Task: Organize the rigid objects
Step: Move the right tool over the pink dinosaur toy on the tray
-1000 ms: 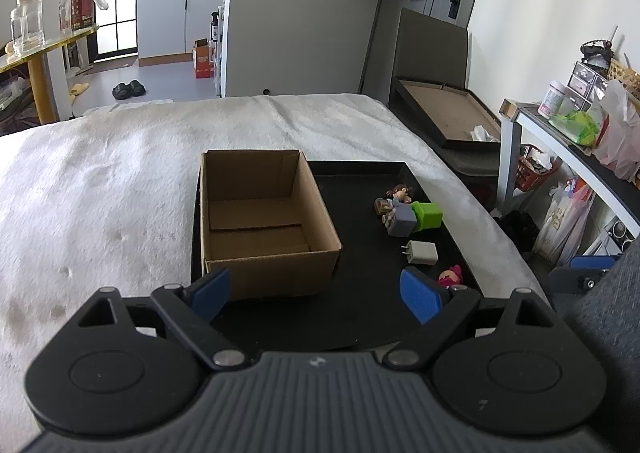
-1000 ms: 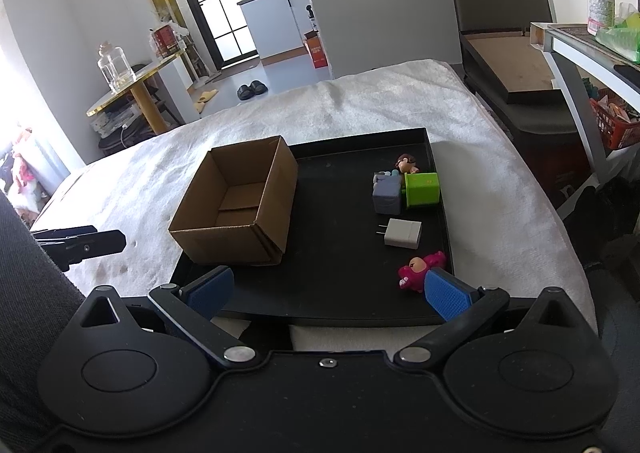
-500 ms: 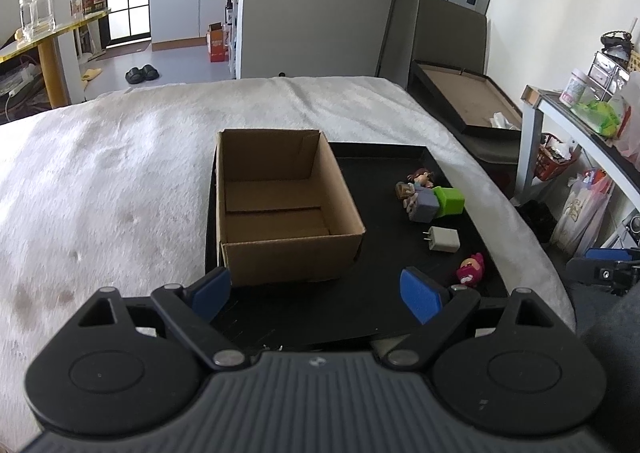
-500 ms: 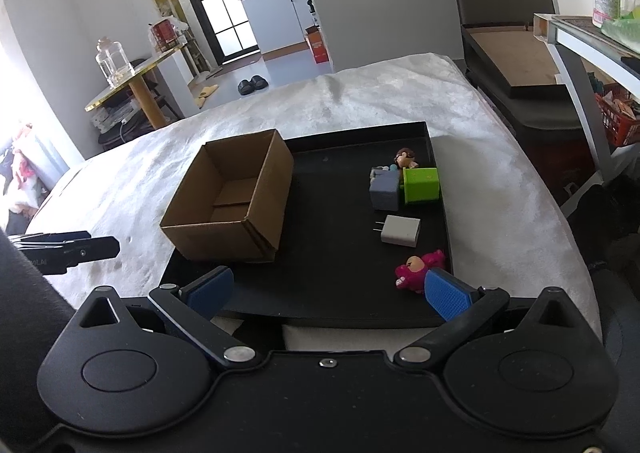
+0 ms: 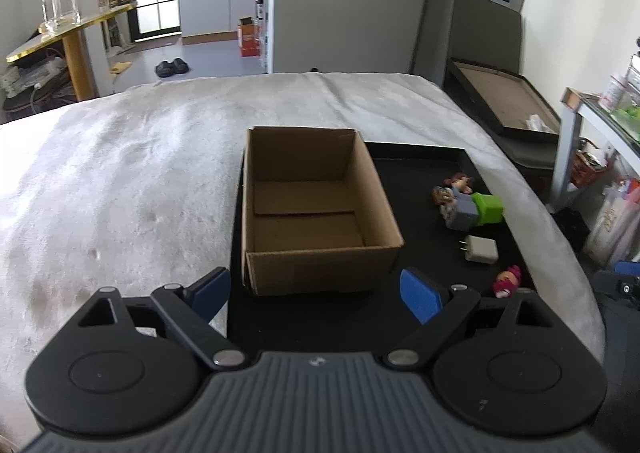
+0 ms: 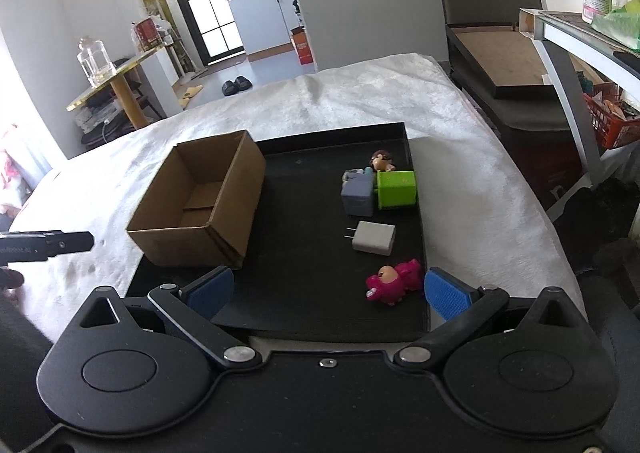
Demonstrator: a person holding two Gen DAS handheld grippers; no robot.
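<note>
Both grippers wide, holding nothing: left gripper (image 5: 316,291) low centre of its view, facing the near wall of the box (image 5: 320,213); right gripper (image 6: 326,289) low centre, w/ the pink toy (image 6: 394,280) just inside its right pad. Box sits empty on the left half of the black tray (image 6: 312,253), tray on a white fuzzy bed (image 5: 120,181). Loose items all on the tray's right side: charger (image 6: 374,238) mid, grey cube (image 6: 357,195) touching green cube (image 6: 396,189) above it, brown-haired figure (image 6: 382,162) at the top. Risks, my guess: pink toy is rounded, glossy, lying on its side, so pads could squeeze it out or skid it on the smooth tray; charger prongs may snag; cubes touch, so grabbing one likely nudges the other or the figure. Box is light corrugated card, nothing weighing it down, prob slides or tips if bumped. Soft bed under the tray means it may rock if pressed.
</note>
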